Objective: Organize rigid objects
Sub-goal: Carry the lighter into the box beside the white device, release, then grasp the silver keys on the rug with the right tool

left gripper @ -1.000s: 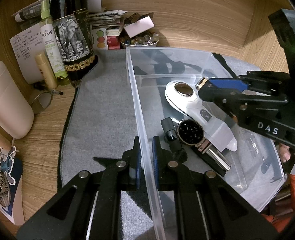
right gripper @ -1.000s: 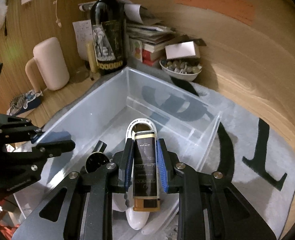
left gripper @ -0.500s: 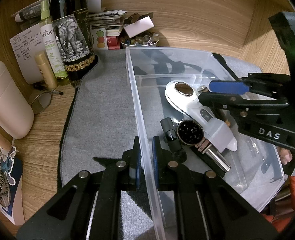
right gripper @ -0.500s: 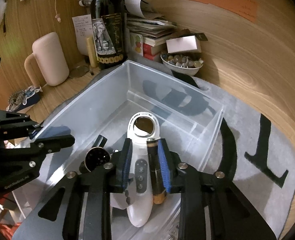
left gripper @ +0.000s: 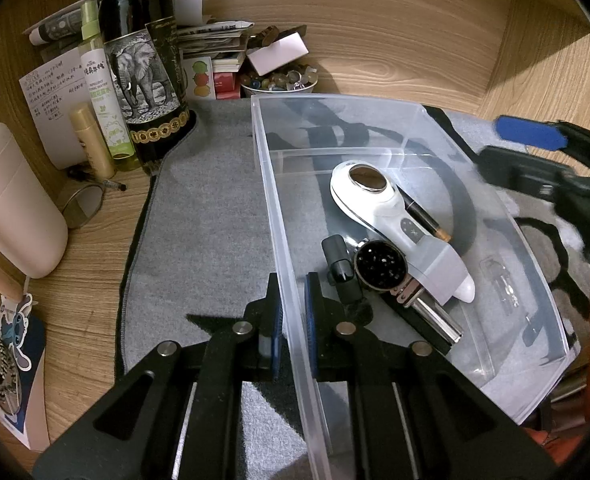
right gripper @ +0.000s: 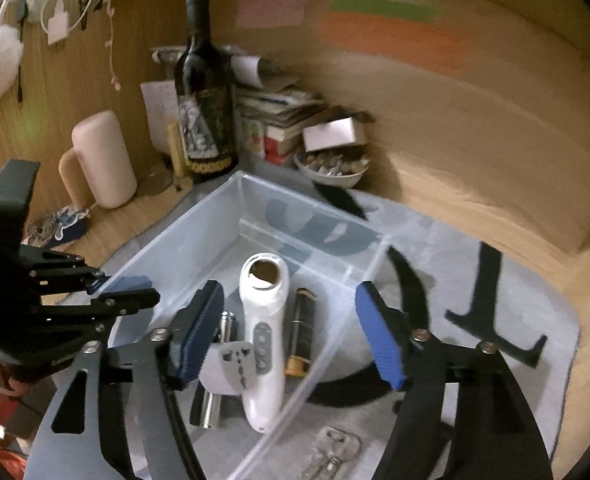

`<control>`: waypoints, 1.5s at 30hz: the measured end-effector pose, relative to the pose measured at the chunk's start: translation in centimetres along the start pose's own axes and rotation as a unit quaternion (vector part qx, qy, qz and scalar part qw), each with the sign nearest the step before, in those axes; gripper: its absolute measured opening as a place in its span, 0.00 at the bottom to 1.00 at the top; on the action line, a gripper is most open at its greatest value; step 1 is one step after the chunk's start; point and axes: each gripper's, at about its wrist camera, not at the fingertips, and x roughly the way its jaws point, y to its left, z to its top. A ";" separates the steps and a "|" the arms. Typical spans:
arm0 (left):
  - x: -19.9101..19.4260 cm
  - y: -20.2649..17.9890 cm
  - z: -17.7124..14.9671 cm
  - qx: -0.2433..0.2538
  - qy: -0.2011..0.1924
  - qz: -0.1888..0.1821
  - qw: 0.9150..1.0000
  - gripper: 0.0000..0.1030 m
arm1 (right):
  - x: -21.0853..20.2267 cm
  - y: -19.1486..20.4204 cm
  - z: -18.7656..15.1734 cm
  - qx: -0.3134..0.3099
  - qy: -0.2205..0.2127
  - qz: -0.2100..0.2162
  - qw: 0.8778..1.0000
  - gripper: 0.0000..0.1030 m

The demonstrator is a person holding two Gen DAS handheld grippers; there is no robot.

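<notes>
A clear plastic bin (left gripper: 423, 120) (right gripper: 199, 232) stands on a grey mat. In it lie a white handheld device (left gripper: 379, 200) (right gripper: 265, 312), a dark tube with a gold end (left gripper: 423, 216) (right gripper: 301, 332), a round black grinder with a metal cylinder (left gripper: 381, 264), and a black clip. My left gripper (left gripper: 293, 320) is shut on the bin's near left wall. My right gripper (right gripper: 291, 332) is open and empty above the bin; it also shows at the right of the left wrist view (left gripper: 535, 148).
A dark wine bottle (left gripper: 143, 60) (right gripper: 205, 100), a spray bottle (left gripper: 103, 92), a beige mug (left gripper: 11, 200) (right gripper: 103, 160), stacked books and a bowl of stones (left gripper: 279, 80) (right gripper: 331, 164) crowd the back left. Keys (right gripper: 335, 452) lie in the bin's near end. Wooden walls enclose the desk.
My right gripper let go of the dark tube, which now lies in the bin beside the white device. The gripper opened wide and rose back. My left gripper has not moved.
</notes>
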 end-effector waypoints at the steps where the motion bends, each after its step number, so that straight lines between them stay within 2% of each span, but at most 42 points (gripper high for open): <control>1: 0.0 0.0 0.0 0.000 0.000 0.000 1.000 0.10 | -0.5 -0.2 -0.2 0.003 -0.005 -0.004 1.000 0.74; 9: 0.0 0.1 0.0 -0.001 0.001 -0.001 1.000 0.10 | -3.3 -2.0 -2.1 0.023 -0.019 -0.041 0.999 0.75; 16: 0.2 0.2 0.0 0.000 0.002 0.000 1.000 0.10 | -4.1 -2.6 -5.4 0.034 0.003 -0.065 0.997 0.75; 25: 0.2 0.2 0.0 0.000 0.002 0.000 1.000 0.10 | -1.7 -3.5 -9.5 0.068 0.058 -0.059 0.994 0.75; 32: 0.2 0.3 0.0 0.000 0.002 0.000 1.000 0.10 | 1.0 -4.1 -10.6 0.083 0.092 -0.042 0.991 0.74; 35: 0.2 0.3 0.0 0.000 0.002 0.000 1.000 0.10 | 2.0 -3.7 -10.9 0.075 0.105 -0.035 0.991 0.63; 36: 0.2 0.3 0.0 0.000 0.002 0.000 1.000 0.10 | 2.1 -3.5 -10.9 0.068 0.102 -0.041 0.992 0.62; 38: 0.2 0.3 0.0 0.000 0.002 0.000 1.000 0.10 | 2.1 -3.1 -10.8 0.056 0.097 -0.039 0.993 0.54; 40: 0.2 0.3 0.0 0.000 0.002 0.000 1.000 0.10 | 2.0 -3.0 -10.6 0.051 0.095 -0.032 0.994 0.35; 42: 0.2 0.3 0.0 0.000 0.002 0.000 1.000 0.10 | 2.1 -3.1 -10.4 0.051 0.094 -0.031 0.994 0.25; 45: 0.2 0.3 0.0 0.000 0.002 0.000 1.000 0.10 | 2.0 -3.5 -10.5 0.059 0.092 -0.024 0.994 0.23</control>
